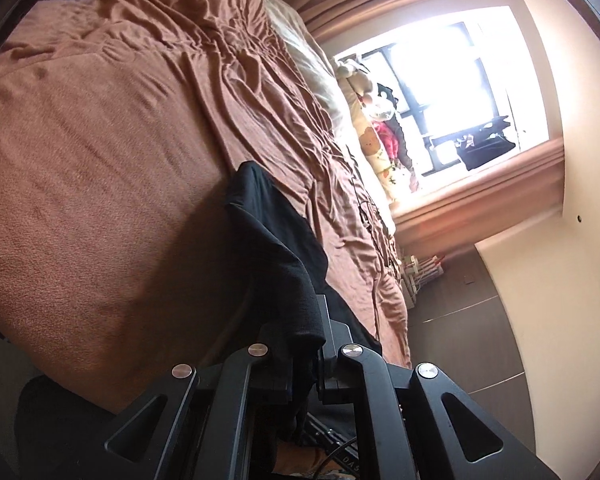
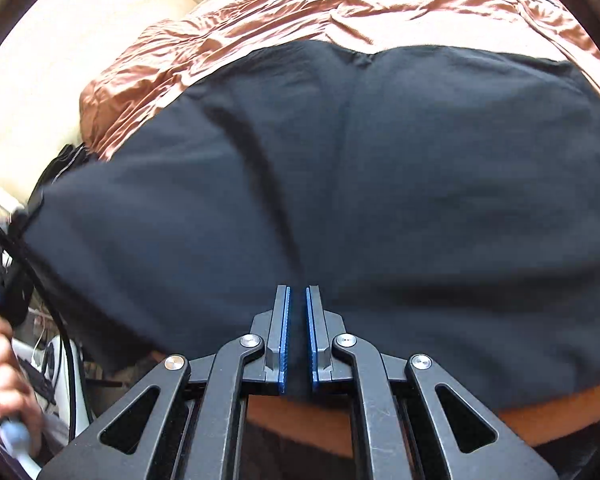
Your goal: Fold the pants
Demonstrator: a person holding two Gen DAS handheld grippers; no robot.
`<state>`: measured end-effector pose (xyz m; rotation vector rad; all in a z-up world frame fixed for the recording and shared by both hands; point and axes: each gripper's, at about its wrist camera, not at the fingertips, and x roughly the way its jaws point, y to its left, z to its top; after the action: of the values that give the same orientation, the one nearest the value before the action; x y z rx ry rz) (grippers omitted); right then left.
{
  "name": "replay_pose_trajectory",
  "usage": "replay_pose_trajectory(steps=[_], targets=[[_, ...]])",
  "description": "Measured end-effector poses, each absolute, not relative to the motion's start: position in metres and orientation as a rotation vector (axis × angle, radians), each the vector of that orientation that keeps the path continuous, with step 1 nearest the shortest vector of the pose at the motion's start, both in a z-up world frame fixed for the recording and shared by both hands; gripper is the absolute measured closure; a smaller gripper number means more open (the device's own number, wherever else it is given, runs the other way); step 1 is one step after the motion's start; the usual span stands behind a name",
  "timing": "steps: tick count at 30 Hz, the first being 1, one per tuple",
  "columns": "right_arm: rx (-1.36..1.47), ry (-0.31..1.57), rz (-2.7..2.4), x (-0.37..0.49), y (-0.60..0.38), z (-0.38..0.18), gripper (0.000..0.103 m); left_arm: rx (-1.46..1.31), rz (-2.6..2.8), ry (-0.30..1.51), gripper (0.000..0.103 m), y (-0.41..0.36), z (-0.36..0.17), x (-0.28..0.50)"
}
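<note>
Both tongs we hold are clamped on the black pants (image 2: 340, 200). Cloth spreads ahead of the right gripper (image 2: 298, 336), over the brown bedspread (image 2: 300, 4). Left gripper (image 1: 304, 356) pinches a bunched fold, draped over its fingers. Window (image 1: 440, 80) far right of it.
</note>
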<state>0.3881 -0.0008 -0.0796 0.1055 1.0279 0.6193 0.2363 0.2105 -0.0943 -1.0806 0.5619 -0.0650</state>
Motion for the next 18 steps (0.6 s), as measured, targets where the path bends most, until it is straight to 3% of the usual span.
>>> replay_pose_trajectory(steps=[18], targets=[[0.314,0.909,0.676,0.371,-0.1,-0.059,0.098,-0.862,-0.185,0.57,0.096,0.145,-0.03,0.291]])
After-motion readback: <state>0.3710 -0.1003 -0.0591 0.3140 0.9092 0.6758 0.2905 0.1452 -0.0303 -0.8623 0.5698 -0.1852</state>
